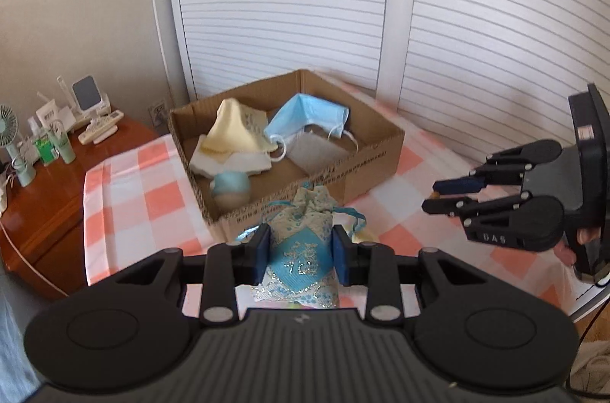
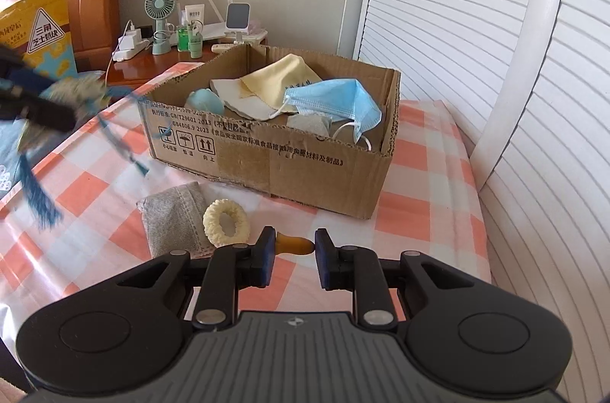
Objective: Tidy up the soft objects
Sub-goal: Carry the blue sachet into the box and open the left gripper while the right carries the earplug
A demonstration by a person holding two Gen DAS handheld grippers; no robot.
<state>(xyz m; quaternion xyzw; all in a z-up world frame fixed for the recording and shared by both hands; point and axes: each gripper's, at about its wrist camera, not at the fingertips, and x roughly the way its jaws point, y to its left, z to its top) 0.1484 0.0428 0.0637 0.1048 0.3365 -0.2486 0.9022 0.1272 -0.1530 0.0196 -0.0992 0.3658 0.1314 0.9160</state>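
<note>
The cardboard box (image 2: 267,170) stands on the checked counter (image 2: 419,212) and holds a blue face mask (image 2: 339,100), a yellow cloth (image 2: 282,75), a white cloth (image 1: 232,161), a grey pouch (image 1: 316,153) and a small blue ball (image 1: 231,187). The left tongs (image 1: 301,250) grip a blue patterned drawstring pouch (image 1: 301,250) lifted just before the box. The right tongs (image 2: 294,252) pinch a small amber rubber piece (image 2: 293,246). A grey sachet (image 2: 175,216) and a cream hair tie (image 2: 225,222) lie on the counter beside the box.

One cardboard box (image 2: 274,170) holds one blue face mask (image 2: 335,100), one yellow cloth (image 2: 282,75) and one blue ball (image 2: 204,101). One grey pouch (image 2: 173,216) and one cream scrunchie (image 2: 225,222) lie outside.
</note>
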